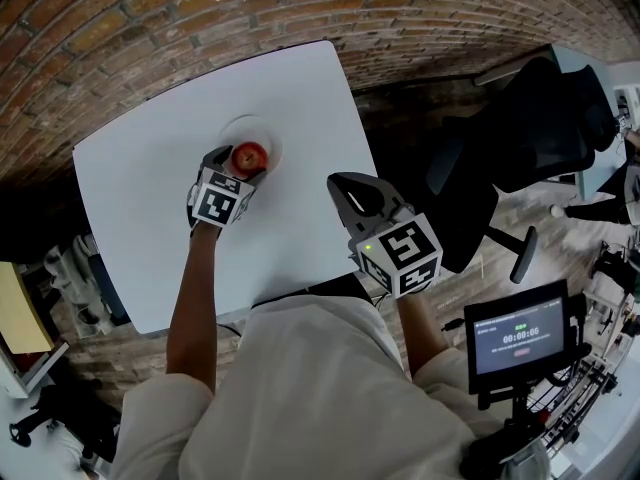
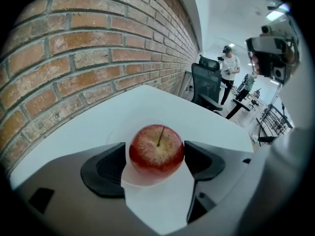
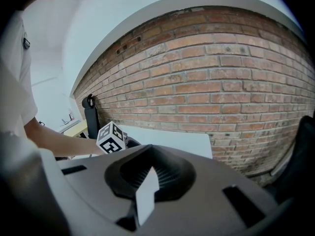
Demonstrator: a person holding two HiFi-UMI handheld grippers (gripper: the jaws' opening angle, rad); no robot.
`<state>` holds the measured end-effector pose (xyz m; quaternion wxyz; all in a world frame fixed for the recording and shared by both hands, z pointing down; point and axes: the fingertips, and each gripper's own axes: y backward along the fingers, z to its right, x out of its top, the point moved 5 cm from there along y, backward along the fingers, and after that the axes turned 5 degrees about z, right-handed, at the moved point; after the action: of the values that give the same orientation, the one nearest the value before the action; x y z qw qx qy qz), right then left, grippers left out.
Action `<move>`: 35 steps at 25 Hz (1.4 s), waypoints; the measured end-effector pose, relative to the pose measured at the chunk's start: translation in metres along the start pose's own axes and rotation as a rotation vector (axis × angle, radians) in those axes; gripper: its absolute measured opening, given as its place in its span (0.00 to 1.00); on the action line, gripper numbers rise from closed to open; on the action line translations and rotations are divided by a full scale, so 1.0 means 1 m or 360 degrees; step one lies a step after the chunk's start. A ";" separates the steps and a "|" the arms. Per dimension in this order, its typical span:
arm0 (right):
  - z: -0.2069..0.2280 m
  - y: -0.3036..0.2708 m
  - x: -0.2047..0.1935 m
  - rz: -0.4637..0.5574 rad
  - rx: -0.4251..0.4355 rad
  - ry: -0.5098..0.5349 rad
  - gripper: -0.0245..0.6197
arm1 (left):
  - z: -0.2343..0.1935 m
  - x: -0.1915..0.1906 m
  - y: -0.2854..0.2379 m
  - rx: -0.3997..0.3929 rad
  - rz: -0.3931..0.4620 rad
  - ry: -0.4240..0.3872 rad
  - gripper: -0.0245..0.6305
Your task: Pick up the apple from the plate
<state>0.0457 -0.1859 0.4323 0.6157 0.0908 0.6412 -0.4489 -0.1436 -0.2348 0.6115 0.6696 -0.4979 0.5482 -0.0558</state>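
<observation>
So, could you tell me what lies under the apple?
The apple sits on a pale plate on the white table; the plate's middle is covered by the apple itself.

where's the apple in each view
Head view: apple upper left of centre, on the plate.
Left gripper view: low centre, stem up.
Right gripper view: not in it.
Shared landmark: the brick wall, behind the table in all three.

The grey two-jaw left gripper (image 1: pixel 243 165), on an outstretched bare forearm (image 1: pixel 195 298), points steeply down, its jaws spread wide astride the round red apple (image 1: pixel 250 155). The matching right gripper (image 1: pixel 348 190) hangs well apart from that apple, jaws together and empty.
</observation>
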 end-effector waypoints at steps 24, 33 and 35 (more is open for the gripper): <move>-0.008 0.017 0.008 0.0070 -0.0015 0.0028 0.04 | 0.004 0.006 0.010 0.0096 0.0020 -0.0100 0.57; -0.019 0.025 0.016 0.0143 -0.0046 0.0067 0.04 | 0.004 0.014 0.027 0.0159 0.0126 -0.0164 0.57; -0.018 0.027 0.018 0.0162 -0.0051 0.0067 0.04 | 0.004 0.019 0.034 0.0175 0.0161 -0.0165 0.57</move>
<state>0.0467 -0.1654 0.4013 0.6256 0.1229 0.6557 -0.4045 -0.1489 -0.2281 0.5736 0.7255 -0.4343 0.5333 -0.0262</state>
